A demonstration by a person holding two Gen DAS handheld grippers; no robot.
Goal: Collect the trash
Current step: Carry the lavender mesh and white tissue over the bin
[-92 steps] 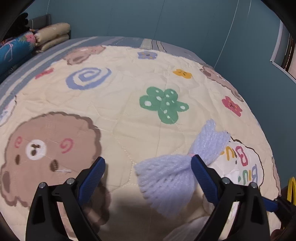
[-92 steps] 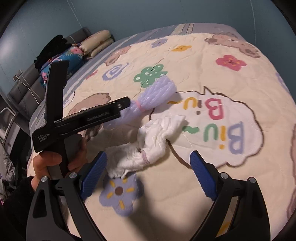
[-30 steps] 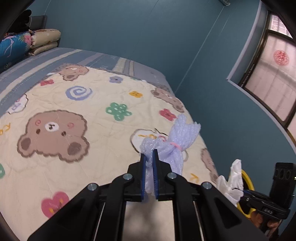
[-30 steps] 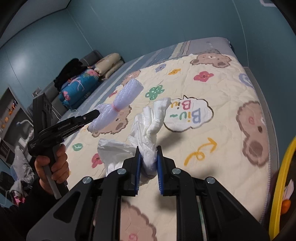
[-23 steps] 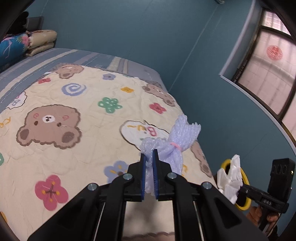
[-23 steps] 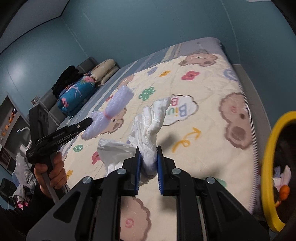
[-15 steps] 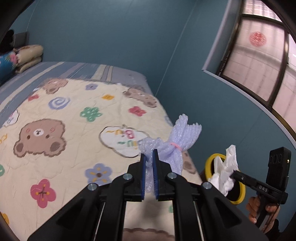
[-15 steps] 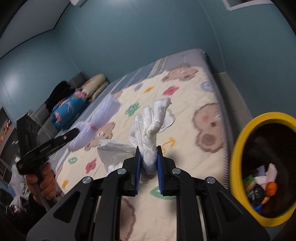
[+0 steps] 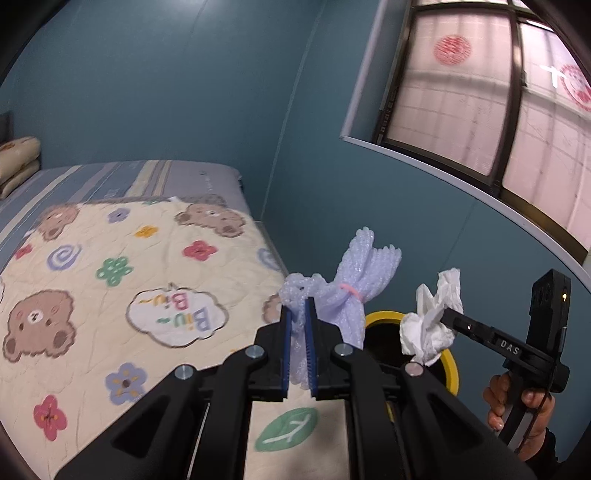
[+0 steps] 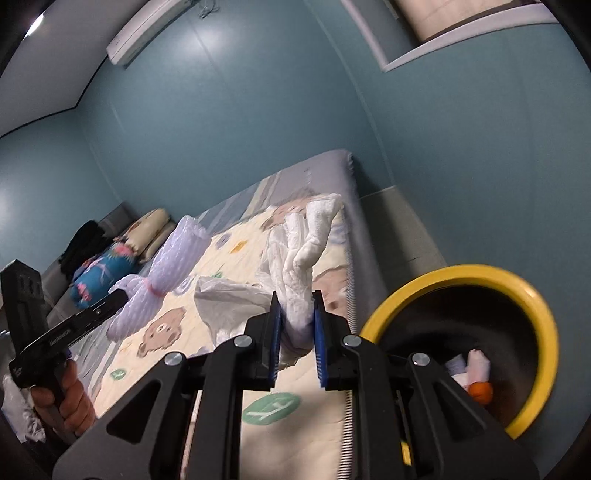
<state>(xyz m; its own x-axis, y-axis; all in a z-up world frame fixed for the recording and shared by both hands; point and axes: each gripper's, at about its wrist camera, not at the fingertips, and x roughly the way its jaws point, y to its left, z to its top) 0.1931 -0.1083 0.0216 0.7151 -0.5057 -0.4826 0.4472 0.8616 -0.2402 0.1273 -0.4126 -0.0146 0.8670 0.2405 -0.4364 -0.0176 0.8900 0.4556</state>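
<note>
Right wrist view, right tool [image 10: 295, 341] clamped on crumpled white tissue [image 10: 301, 254], yellow-rimmed bin [image 10: 532, 299] just beside, holding white scraps and an orange bit [image 10: 480, 392], left tool [image 9: 298, 349] gripping lavender foam net [image 9: 354, 280] above bed quilt [image 9: 110, 295].

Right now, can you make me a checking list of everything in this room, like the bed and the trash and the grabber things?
Surface: bed quilt with bears, flowers and a "Biu Biu" cloud; no trash seen lying on it.
Job's things: purple foam net, tied with a pink band, and crumpled white tissue, both held up in the air. Yellow-rimmed bin beside the bed, with some trash inside.
Clutter: folded bedding and dark clothes at the head of the bed.
Grippers: left gripper shut on the foam net; right gripper shut on the tissue.
Cables: nothing seen.
Surroundings: teal walls, window, air conditioner high up.
</note>
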